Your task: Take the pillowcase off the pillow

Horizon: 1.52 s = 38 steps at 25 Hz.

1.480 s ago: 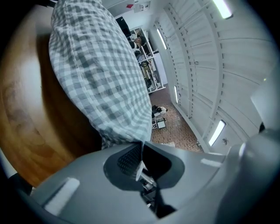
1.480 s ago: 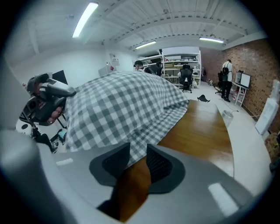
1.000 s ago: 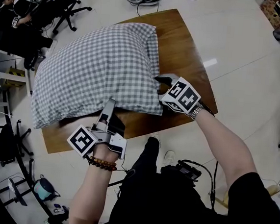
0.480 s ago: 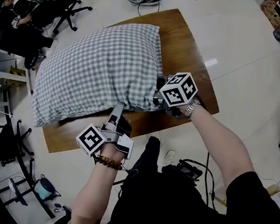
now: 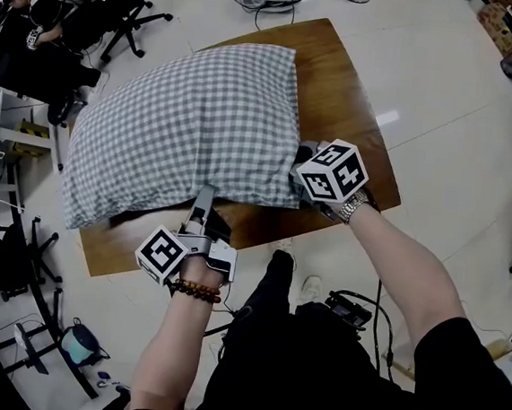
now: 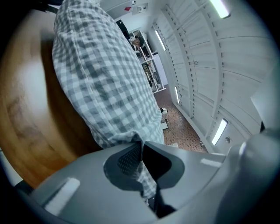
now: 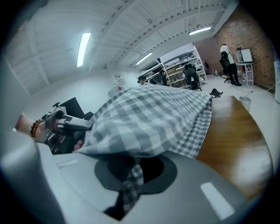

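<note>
White-floored office: brown wooden tabletop [image 5: 348,91] is carrying grey-and-white checked pillowcase [image 5: 183,120], pillow hidden inside. At 4 o'clock corner, right gripper [image 5: 302,154] jaws, having just been closing, are now pinching checked hem. At 6 o'clock edge, left gripper [image 5: 204,202] jaws are clamping hem tight. Both are gripping; peeling-off probably starting.

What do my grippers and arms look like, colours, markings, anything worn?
The left gripper and right gripper are grey, each with a white cube of black square markers. A brown bead bracelet circles the left wrist, a metal watch the right; the sleeve is black.
</note>
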Available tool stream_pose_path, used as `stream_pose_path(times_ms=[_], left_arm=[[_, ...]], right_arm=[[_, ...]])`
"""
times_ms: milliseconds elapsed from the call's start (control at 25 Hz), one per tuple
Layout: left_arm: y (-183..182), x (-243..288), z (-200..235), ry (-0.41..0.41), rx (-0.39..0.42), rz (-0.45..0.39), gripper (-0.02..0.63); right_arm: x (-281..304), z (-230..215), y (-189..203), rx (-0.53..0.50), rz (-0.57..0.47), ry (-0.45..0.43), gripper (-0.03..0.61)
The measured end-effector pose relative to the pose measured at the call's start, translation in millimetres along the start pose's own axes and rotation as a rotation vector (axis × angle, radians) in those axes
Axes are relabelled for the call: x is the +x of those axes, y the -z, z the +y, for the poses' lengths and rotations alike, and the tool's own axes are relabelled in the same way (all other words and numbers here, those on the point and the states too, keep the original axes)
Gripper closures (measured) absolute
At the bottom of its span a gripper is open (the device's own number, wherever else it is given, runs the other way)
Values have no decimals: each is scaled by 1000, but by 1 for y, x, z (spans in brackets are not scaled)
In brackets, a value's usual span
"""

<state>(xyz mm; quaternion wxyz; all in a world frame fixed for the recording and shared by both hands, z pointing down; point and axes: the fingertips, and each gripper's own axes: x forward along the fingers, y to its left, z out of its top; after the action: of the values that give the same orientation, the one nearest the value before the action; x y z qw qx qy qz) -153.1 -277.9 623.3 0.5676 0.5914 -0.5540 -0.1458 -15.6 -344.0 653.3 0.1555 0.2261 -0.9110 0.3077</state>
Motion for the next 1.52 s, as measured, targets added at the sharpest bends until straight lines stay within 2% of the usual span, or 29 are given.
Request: stream_pose_path(times_ms=[80, 200, 240, 600, 1040, 1280, 1440, 1520], left_arm=[[-4, 2, 2, 21, -5, -45, 609], [-13, 22, -16, 225, -31, -116, 609], [-16, 24, -16, 247, -36, -134, 609], [-64, -27, 11, 226, -75, -239, 609], [-70, -67, 41, 218, -118, -323, 609], [-43, -67, 64, 207, -69, -289, 609], [-6, -70, 84, 195, -59, -226, 606], [8, -74, 86, 205, -58, -201, 602]], right_arm=[[-8, -4, 3, -36, -9, 25, 560], [-21, -17, 4, -65, -23, 47, 561], [-25, -20, 4, -71, -30, 53, 562], [-57, 14, -1, -108, -83, 134, 565], [-114, 17, 38, -67, -126, 232, 566], [-129, -5, 87, -27, -96, 289, 566], [-118, 10, 128, -85, -20, 257, 557], [-113, 17, 142, -102, 7, 241, 521]])
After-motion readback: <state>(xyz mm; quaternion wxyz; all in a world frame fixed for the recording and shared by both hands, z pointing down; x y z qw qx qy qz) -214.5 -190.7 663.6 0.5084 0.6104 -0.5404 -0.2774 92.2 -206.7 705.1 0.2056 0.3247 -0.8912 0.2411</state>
